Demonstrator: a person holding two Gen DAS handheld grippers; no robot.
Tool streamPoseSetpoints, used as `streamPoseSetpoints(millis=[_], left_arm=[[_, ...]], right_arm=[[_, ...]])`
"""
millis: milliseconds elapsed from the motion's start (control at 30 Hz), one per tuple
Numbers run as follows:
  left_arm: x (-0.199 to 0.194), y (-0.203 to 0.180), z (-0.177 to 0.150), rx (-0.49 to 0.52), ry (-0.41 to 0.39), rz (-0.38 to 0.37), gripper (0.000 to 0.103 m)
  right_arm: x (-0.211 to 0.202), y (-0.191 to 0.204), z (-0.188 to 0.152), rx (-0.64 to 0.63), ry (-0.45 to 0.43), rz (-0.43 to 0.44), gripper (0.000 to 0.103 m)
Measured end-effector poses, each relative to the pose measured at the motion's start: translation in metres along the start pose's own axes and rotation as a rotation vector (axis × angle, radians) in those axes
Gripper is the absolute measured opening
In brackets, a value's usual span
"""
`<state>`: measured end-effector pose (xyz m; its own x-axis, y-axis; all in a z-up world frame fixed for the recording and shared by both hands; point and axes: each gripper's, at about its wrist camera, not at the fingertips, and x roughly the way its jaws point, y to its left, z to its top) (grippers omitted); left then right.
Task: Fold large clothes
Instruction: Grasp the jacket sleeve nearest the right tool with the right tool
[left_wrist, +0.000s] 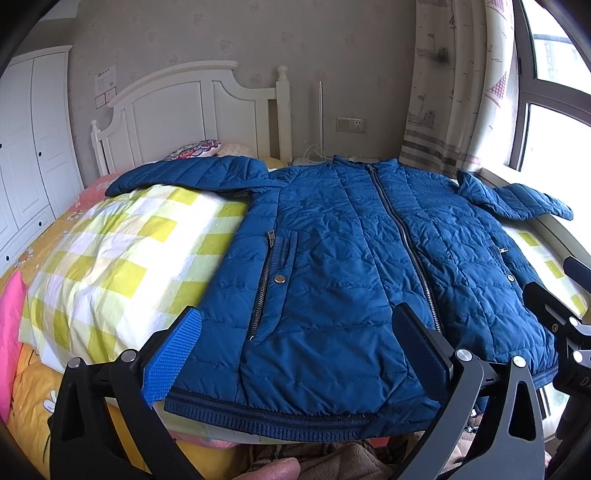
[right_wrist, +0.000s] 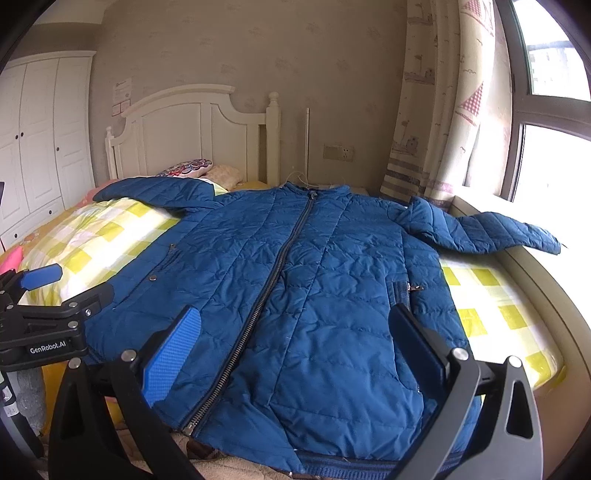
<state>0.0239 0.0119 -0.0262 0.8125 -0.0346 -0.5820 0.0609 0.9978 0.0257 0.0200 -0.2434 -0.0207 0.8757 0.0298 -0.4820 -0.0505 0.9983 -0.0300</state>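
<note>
Now the blue jacket (left_wrist: 332, 258) lies flat and zipped, front up, on the checked sheet (left_wrist: 110, 266) of the bed (right_wrist: 517, 325), both sleeves spread out to the sides. Above its hem on the left side hangs the left tool (left_wrist: 299, 350), fingers spread apart and empty. Over the right half sits the right tool (right_wrist: 295, 350), also spread apart, gripping nothing.

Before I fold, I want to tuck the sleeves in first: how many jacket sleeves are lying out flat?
2. One sleeve stretches toward the wardrobe side over the checked quilt; the other sleeve lies toward the window, over the sill. Neither is tucked or hidden.
</note>
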Motion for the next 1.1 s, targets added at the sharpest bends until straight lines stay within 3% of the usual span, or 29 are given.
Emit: streamPoseSetpoints(millis=[300,433,567,600,667,700,867,967,1100], left_arm=[[0.044,-0.02,0.01,0.087,0.123,-0.035,0.099],[0.1,-0.041,0.036,0.218,0.204,0.006,0.099],[0.165,-0.056,0.078,0.242,0.282,0.001,0.099],[0.179,-0.06,0.086,0.244,0.289,0.006,0.099],[0.213,-0.068,0.106,0.252,0.287,0.024,0.099],[0.223,-0.072,0.111,0.255,0.286,0.023,0.099],[0.29,-0.073,0.124,0.192,0.33,-0.059,0.099],[0.299,-0.059,0.121,0.099,0.322,-0.144,0.099],[0.299,-0.057,0.118,0.096,0.314,-0.178,0.099]], right_arm=[[0.025,-0.035,-0.001,0.08,0.056,-0.008,0.101],[0.045,-0.089,0.008,0.238,0.052,-0.012,0.101],[0.076,-0.164,0.015,0.416,0.085,-0.092,0.1],[0.084,-0.179,0.015,0.448,0.1,-0.106,0.098],[0.104,-0.216,0.015,0.532,0.131,-0.107,0.08],[0.116,-0.24,0.014,0.591,0.141,-0.115,0.077],[0.17,-0.317,0.022,0.749,0.178,-0.13,0.075],[0.206,-0.356,0.032,0.805,0.168,-0.188,0.075],[0.246,-0.389,0.044,0.821,0.163,-0.288,0.075]])
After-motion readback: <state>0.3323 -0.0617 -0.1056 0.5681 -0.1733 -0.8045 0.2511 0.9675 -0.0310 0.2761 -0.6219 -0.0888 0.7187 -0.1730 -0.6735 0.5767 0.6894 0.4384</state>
